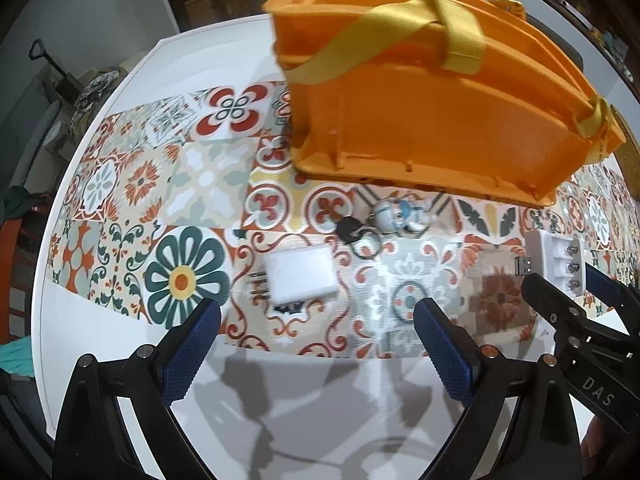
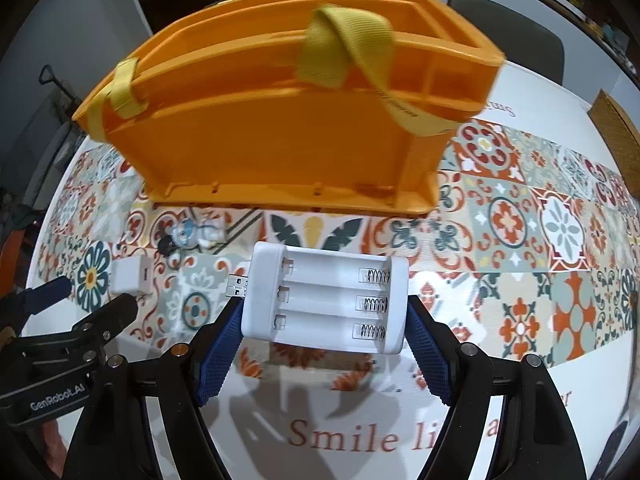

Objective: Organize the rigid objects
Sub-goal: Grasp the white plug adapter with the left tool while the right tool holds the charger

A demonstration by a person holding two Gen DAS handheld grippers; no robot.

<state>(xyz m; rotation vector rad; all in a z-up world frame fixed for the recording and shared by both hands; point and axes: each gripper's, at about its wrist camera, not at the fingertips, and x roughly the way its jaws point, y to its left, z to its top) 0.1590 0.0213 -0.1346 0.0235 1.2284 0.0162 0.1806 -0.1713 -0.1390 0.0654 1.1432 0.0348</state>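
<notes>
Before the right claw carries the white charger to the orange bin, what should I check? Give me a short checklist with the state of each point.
1. Charger sits between the right claw pads, lifted off the table: ok.
2. Grip is firm: cannot tell; both pads meet its ends, but how tightly is not visible.
3. Left claw is open and empty, clear of the charger: ok.
4. Orange bin has its top open: ok, though the yellow strap crosses the opening.
5. Bin compartments are free: cannot tell; the inside is mostly hidden.
6. Adapter, keys and figurine are on the table, not in the path: ok.
</notes>
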